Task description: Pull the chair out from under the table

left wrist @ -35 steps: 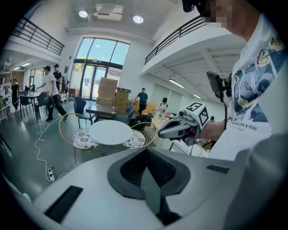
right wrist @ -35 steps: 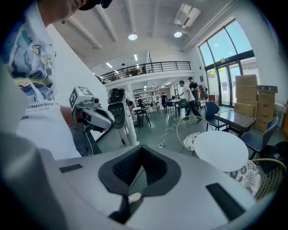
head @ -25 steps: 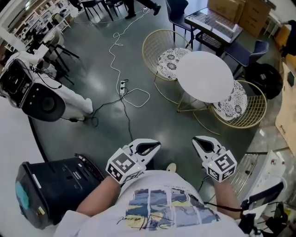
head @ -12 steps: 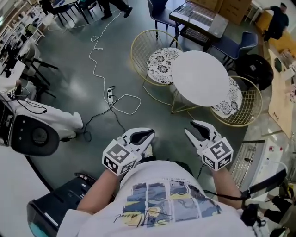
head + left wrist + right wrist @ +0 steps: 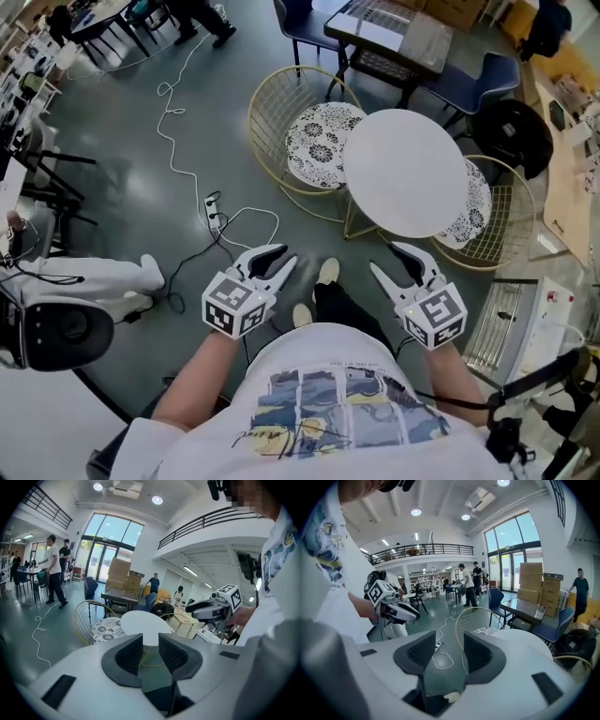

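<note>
Since the earlier frames the head view has closed in on the round white bench [image 5: 403, 173], which now lies nearer the middle of the picture; the black bin at lower left has left the view, and a pale shoe [image 5: 327, 271] has appeared on the floor between the two tools. Both were pressed together a moment ago. The left gripper [image 5: 286, 260] is opening, its fingers partly spread with only grey floor between them, as the left gripper view [image 5: 150, 644] confirms. The right gripper [image 5: 387, 258] is also opening, its fingers spread wide and empty, seen likewise in the right gripper view [image 5: 449, 651]. Both tools are held in front of the person's torso, well short of the furniture and touching nothing. Two gold wire chairs flank the bench. The left chair [image 5: 305, 141] stands at its upper left with its curved back turned outward; its patterned cushion appears to slip just beneath the bench edge, though the steep angle leaves this uncertain. The right chair [image 5: 487, 216] sits at the lower right, its cushion partly covered by the bench top. A white cable with a power strip [image 5: 214, 211] trails across the floor to the left of the chairs. A black bag [image 5: 511, 131] rests beyond the right chair.
</note>
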